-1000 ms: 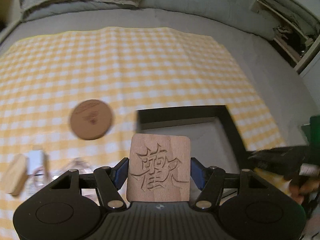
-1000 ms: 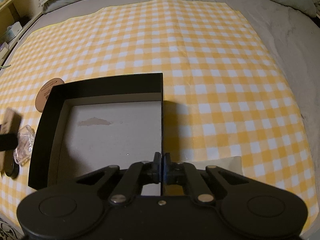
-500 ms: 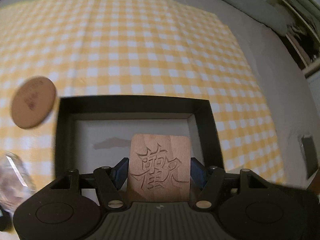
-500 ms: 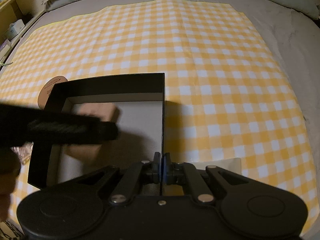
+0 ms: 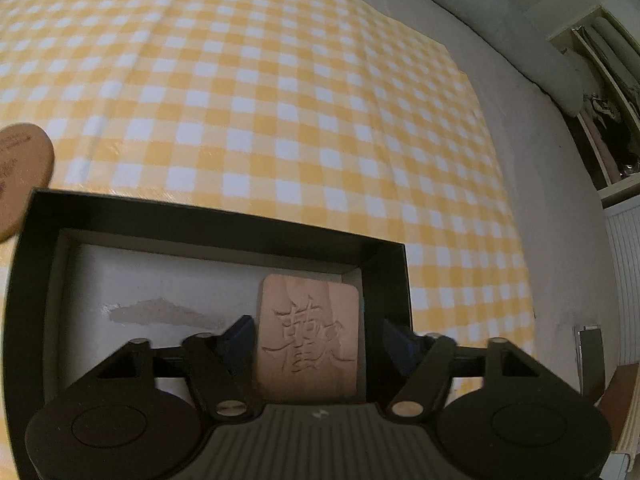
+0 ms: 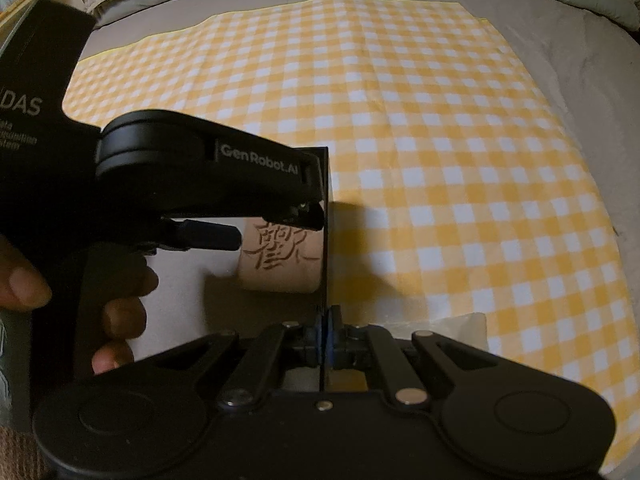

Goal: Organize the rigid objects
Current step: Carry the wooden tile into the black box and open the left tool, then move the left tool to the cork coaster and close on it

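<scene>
Coaster (image 5: 309, 336) lies flat in our black box's (image 5: 208, 220) right corner, between the left claw's (image 5: 316, 338) released jaws; our right claw (image 6: 327, 334) clenches the box's right wall.

— What colours are the cloth (image 5: 280, 92) and the box (image 5: 224, 222)?
— Yellow-and-white check; black walls, a pale grey floor with a brownish patch.
— And the coaster (image 5: 310, 334)?
— Light tan wood with a carved character; a round brown disc (image 5: 22, 178) lies past the box's far left corner.
</scene>
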`<state>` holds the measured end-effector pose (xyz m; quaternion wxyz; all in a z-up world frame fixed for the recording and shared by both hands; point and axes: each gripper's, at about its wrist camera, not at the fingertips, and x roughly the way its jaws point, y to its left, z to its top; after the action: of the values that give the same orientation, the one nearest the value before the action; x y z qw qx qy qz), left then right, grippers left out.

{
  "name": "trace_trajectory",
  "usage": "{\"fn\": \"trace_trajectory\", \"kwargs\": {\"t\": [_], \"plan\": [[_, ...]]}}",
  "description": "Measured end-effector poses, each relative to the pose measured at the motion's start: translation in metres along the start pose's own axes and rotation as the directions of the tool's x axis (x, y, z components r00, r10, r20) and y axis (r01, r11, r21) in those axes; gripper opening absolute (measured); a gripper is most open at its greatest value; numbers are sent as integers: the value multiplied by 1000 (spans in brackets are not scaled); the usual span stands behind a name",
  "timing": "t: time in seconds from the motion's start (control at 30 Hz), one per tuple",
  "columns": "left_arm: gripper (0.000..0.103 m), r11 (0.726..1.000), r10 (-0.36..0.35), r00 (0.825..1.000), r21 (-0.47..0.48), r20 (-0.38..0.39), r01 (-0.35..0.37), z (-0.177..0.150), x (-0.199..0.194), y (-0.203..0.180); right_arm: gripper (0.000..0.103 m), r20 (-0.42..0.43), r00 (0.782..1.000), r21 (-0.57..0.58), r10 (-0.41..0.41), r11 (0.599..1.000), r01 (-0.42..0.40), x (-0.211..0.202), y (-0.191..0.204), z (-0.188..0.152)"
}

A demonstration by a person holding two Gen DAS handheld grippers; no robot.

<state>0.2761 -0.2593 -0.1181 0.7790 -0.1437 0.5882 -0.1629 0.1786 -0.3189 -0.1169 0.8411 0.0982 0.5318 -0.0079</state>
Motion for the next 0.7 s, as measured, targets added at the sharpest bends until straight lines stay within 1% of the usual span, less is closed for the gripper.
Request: {"fn": "trace_trajectory", "kwargs": {"t": [0.03, 0.1, 0.17, 0.23, 0.33, 0.43, 0.5, 0.63, 0.7], "plan": [[84, 1000, 4, 1000, 4, 8, -4, 0, -2, 0, 3, 0, 1000, 2, 2, 1000, -2, 0, 0, 0], [89, 1000, 5, 1000, 20, 30, -6, 0, -8, 0, 3, 1, 1000, 1, 3, 1000, -3, 0, -1, 0], [91, 999, 10, 999, 44, 48, -12, -1, -16, 1, 4, 2, 1000, 0, 4, 1000, -4, 0, -1, 0], [96, 998, 10, 998, 64, 57, -14, -1, -24, 3, 4, 3, 1000, -1, 13, 1000, -13, 0, -2, 0], [100, 994, 46, 996, 98, 74, -53, -4, -40, 6, 4, 3, 1000, 16, 28, 999, -28, -1, -6, -1], [103, 986, 59, 992, 148, 108, -75, -8, -59, 10, 4, 6, 999, 22, 34, 999, -34, -1, -6, -1], [103, 981, 72, 988, 172, 135, -95, -10, -73, 14, 4, 8, 999, 21, 34, 999, -34, -2, -5, 0], [103, 969, 89, 977, 209, 193, -130, -16, -98, 24, 4, 11, 1000, 11, 24, 1000, -24, -1, -3, -1], [103, 961, 101, 968, 228, 229, -155, -18, -111, 29, 4, 15, 1000, 2, 18, 1000, -18, -1, -1, -1]]}}
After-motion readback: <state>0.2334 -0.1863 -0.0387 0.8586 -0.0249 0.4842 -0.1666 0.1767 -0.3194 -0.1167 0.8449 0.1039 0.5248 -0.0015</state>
